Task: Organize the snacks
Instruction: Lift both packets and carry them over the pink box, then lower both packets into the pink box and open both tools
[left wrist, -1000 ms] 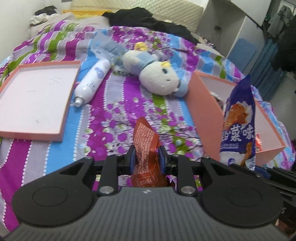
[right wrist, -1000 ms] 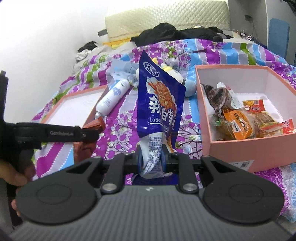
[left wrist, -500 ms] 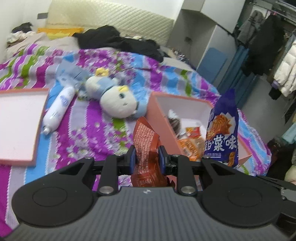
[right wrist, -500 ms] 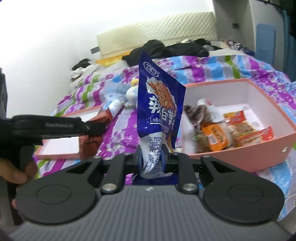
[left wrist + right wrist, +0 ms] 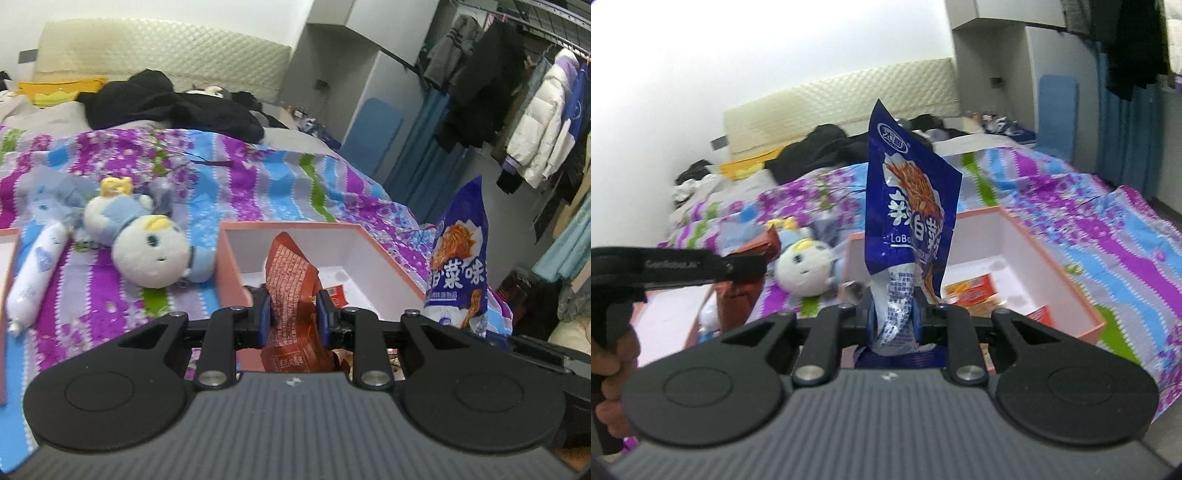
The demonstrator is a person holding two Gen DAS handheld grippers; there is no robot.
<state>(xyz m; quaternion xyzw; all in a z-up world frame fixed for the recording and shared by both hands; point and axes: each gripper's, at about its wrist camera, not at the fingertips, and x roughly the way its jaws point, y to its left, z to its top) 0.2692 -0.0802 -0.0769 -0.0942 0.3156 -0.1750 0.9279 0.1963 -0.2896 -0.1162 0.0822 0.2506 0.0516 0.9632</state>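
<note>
Both claws grip snack packets above the pink box (image 5: 384,258).
Left claw (image 5: 293,314) clamps the red packet (image 5: 291,280); right claw (image 5: 894,314) clamps the blue packet (image 5: 908,206), each packet hiding the box's contents behind it.

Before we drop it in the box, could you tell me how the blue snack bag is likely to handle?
The blue snack bag stands upright above the right tool, so it is probably light and fairly stiff. Its glossy film crumples at the pinch, so it may slip or crease.
</note>
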